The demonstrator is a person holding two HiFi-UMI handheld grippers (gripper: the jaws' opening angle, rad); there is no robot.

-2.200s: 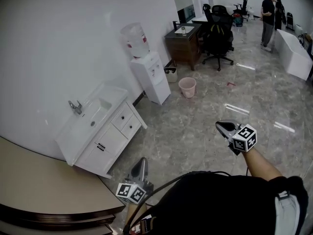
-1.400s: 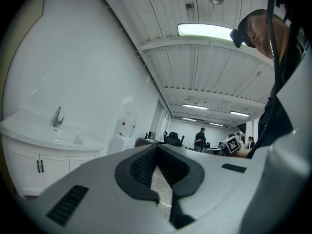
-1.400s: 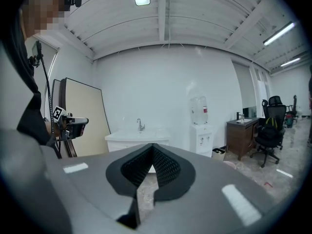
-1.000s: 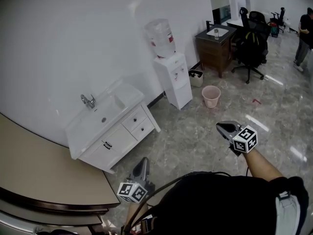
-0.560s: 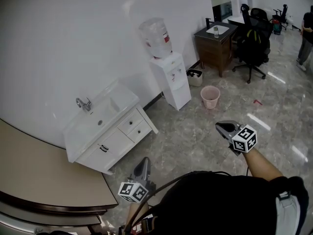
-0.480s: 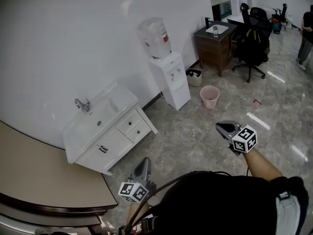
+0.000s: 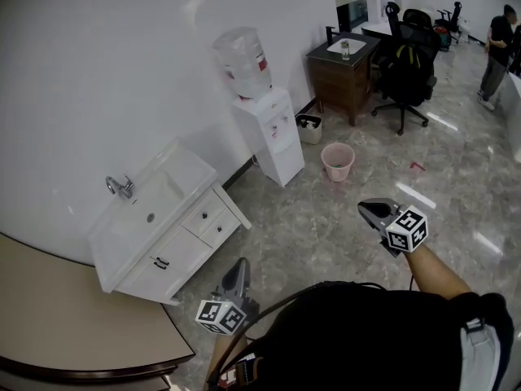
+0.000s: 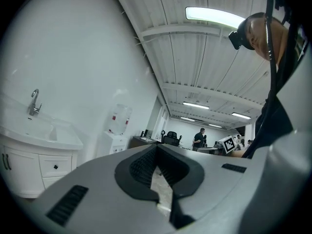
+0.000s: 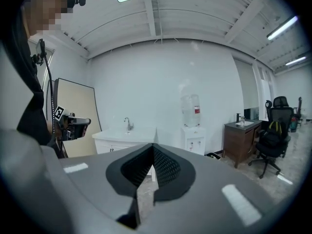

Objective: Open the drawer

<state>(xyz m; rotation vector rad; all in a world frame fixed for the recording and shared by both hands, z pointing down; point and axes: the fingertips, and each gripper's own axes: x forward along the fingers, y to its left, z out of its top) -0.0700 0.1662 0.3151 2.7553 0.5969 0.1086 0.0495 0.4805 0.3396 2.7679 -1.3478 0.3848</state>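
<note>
A white vanity cabinet (image 7: 130,255) with a sink and tap stands against the wall at the left. Its two small drawers (image 7: 211,221) with dark knobs face the floor space, both closed. My left gripper (image 7: 242,262) is low in the head view, shut and empty, well short of the cabinet. My right gripper (image 7: 363,208) is held out to the right, also shut with nothing in it. In the left gripper view a drawer (image 8: 54,165) shows at the far left beyond the shut left gripper (image 8: 157,147). The right gripper (image 9: 153,145) points toward the cabinet (image 9: 122,139).
A water dispenser (image 7: 264,133) stands right of the cabinet, then a small bin (image 7: 309,127), a pink bucket (image 7: 337,161), a brown desk (image 7: 342,72) and a black office chair (image 7: 405,72). A person (image 7: 495,51) stands far right. A beige curved panel (image 7: 73,332) fills the lower left.
The cabinet, dispenser and bucket have slid leftward in the head view as the person moves. Both grippers keep their places in the picture and stay shut.
</note>
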